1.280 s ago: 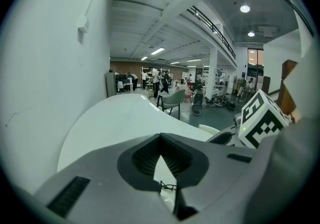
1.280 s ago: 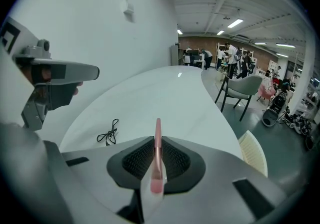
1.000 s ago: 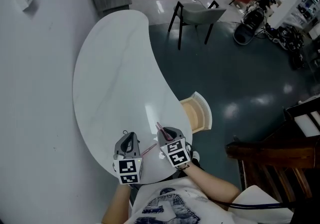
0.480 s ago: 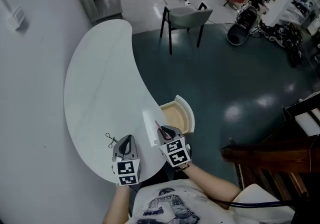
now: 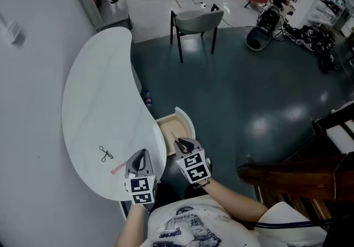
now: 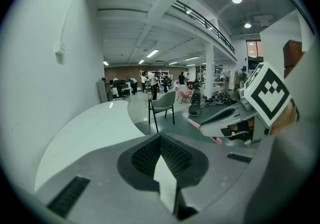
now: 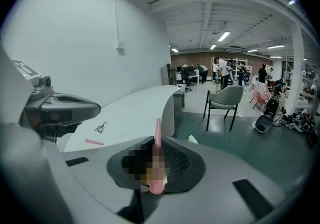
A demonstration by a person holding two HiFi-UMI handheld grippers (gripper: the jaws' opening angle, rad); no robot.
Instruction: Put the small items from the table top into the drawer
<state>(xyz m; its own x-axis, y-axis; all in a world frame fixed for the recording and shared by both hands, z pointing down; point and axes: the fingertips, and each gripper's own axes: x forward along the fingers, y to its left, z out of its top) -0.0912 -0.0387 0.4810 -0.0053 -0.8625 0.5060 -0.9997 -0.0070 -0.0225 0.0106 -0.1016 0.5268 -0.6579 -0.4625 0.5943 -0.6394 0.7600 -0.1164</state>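
My right gripper (image 5: pixel 179 143) is shut on a thin pink stick (image 7: pixel 158 133), whose tip pokes out past the jaws. It hangs over the near end of the open drawer (image 5: pixel 186 116) under the white curved table (image 5: pixel 94 102). My left gripper (image 5: pixel 140 156) hovers over the table's near edge, its jaws closed on a white strip (image 6: pixel 165 182). On the table lie a second pink stick (image 5: pixel 118 168) and a small black wire-like item (image 5: pixel 105 153), both left of the left gripper. The right gripper view shows that stick (image 7: pixel 93 142) and the black item (image 7: pixel 101 128) too.
A grey chair (image 5: pixel 194 24) stands on the dark floor beyond the drawer. A small bottle (image 5: pixel 146 98) sits on the floor by the table's edge. A dark wooden piece of furniture (image 5: pixel 293 174) is at the right. A white wall runs along the table's left side.
Both grippers have moved sideways along the table's near edge toward the drawer. The black item and the loose pink stick have come into view at the left. The right jaws kept the pink stick.
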